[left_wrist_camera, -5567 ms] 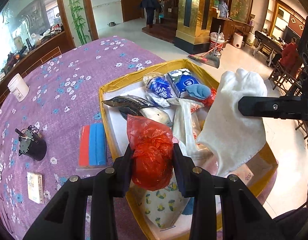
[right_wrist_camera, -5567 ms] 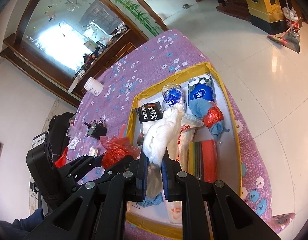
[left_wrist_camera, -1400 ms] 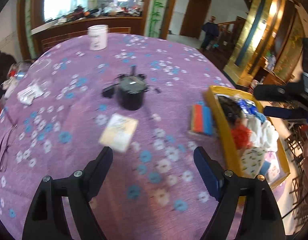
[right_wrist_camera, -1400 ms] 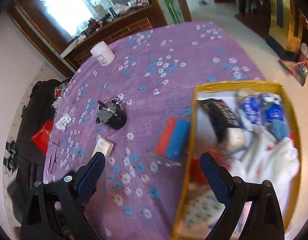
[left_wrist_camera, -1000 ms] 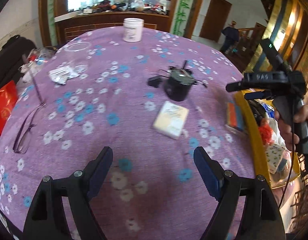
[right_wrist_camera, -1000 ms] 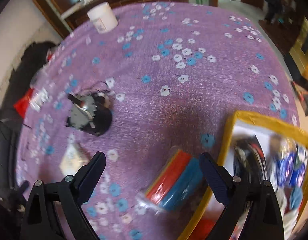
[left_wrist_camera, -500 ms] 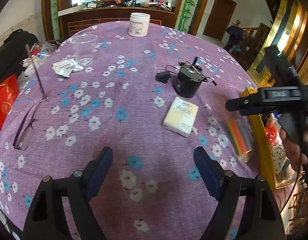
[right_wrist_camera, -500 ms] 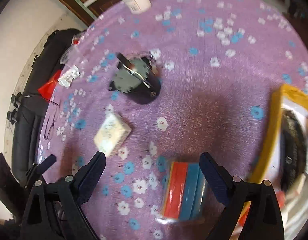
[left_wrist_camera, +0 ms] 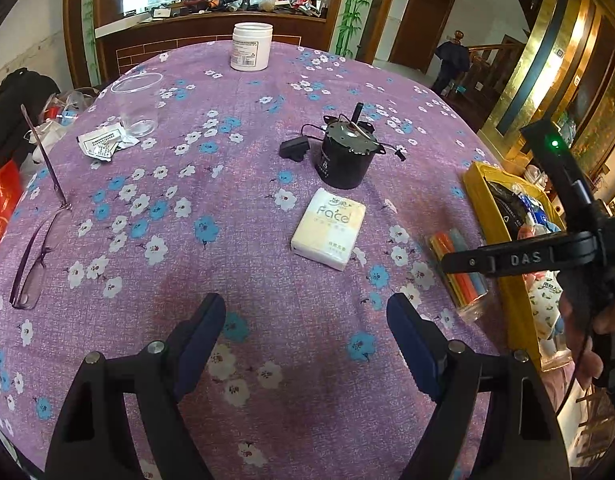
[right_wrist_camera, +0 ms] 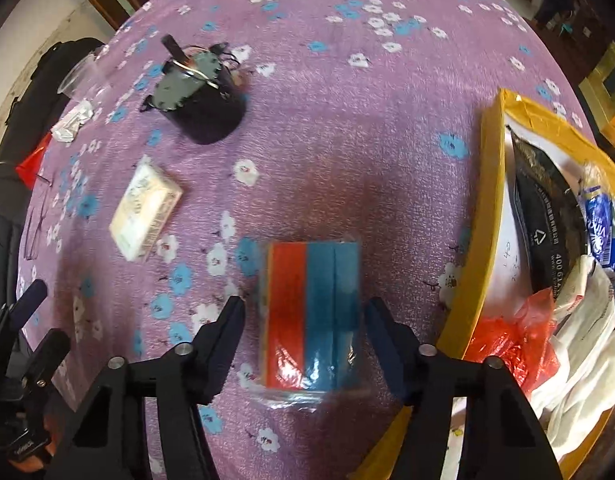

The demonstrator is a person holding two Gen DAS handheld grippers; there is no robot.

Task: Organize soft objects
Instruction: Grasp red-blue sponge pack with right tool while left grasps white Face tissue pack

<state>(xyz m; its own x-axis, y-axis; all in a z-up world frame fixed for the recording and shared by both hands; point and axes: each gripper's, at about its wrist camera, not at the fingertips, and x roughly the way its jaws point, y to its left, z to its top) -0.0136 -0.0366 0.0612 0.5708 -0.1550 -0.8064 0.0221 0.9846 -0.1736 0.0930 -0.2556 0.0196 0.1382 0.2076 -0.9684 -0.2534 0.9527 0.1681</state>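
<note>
Right tongs [right_wrist_camera: 303, 316], jaws just narrowing, straddled the sponge pack [right_wrist_camera: 311, 312] ungripped; left tongs [left_wrist_camera: 305, 328] apart. Box [right_wrist_camera: 487, 216] at three o'clock; clamping needed next.

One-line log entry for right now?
right gripper: jaws closing around sponge pack, no contact yet | left gripper: open, empty | box: beside pack

"Face" on tissue pack [left_wrist_camera: 328, 229]; "DAS" on right gripper [left_wrist_camera: 523, 259].

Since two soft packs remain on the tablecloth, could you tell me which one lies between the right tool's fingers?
The red-and-blue sponge pack beside the yellow box; the pale tissue pack lies apart, nearer the black motor.
</note>
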